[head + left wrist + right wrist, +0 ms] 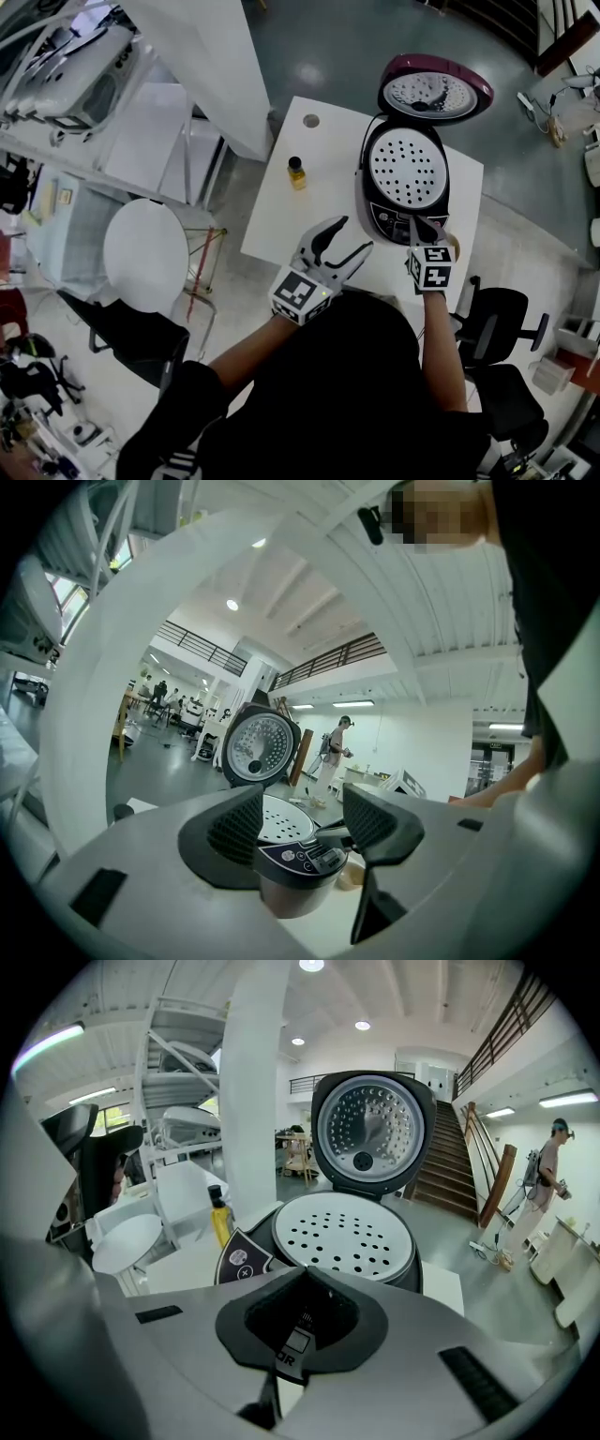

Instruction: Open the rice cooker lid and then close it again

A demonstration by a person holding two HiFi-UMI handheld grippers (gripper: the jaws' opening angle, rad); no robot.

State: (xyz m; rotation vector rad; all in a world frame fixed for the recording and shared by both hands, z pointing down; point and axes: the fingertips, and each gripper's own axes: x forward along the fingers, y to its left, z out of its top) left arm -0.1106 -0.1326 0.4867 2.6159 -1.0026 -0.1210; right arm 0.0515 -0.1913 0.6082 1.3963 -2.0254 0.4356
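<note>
Behind the right gripper (421, 225), most of the control panel on the rice cooker (403, 173) is hidden, so contact there cannot be judged. Its fingers (373, 1321) are clenched tip to tip, grasping nothing. The left gripper (352, 236) is released, fingers spread and empty, the cooker just ahead of them on the counter (281, 220). The lid (433, 91) stands upright beyond the pot, inner face toward both grippers.
</note>
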